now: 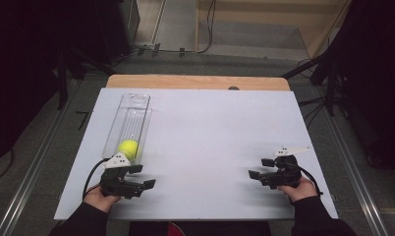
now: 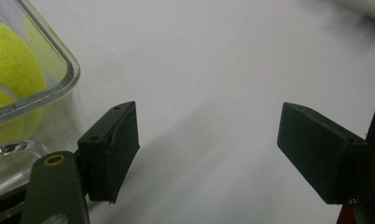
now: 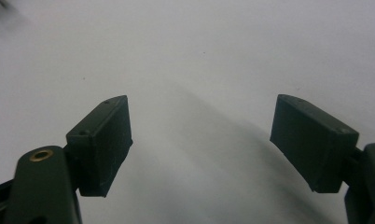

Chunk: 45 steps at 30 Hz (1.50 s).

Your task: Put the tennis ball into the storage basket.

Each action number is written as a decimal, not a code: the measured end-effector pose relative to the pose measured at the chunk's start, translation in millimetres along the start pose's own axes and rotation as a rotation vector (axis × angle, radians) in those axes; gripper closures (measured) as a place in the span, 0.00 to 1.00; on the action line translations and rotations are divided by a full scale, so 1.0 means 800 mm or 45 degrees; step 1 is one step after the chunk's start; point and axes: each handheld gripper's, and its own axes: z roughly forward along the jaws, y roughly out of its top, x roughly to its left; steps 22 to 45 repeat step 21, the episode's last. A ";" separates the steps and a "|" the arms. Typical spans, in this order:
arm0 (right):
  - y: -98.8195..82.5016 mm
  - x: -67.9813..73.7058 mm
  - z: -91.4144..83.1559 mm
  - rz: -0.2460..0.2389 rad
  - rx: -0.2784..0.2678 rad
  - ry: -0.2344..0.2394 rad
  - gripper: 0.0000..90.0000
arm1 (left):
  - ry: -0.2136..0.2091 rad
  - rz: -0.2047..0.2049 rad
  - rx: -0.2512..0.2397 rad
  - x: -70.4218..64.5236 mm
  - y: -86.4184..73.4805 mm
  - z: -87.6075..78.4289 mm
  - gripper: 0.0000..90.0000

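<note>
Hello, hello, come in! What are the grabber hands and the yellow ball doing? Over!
Left gripper open, empty, beside the clear container. Right gripper open, empty, over bare table. Tennis ball sits inside the container's near end. Nothing in the way.

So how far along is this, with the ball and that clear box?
The yellow tennis ball already lies in the near end of the clear plastic container. Nothing is in hand: the left hand-held gripper beside the container and the right hand-held gripper farther off are both open and empty. Little seems left.
</note>
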 end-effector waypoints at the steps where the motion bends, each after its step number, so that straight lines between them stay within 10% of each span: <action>1: 0.000 0.000 0.000 -0.001 0.001 -0.001 0.21 | 0.000 0.000 0.001 0.000 0.000 0.000 0.24; 45: 0.000 -0.001 0.001 -0.006 0.009 -0.012 0.21 | -0.002 0.001 0.000 0.000 0.000 -0.001 0.23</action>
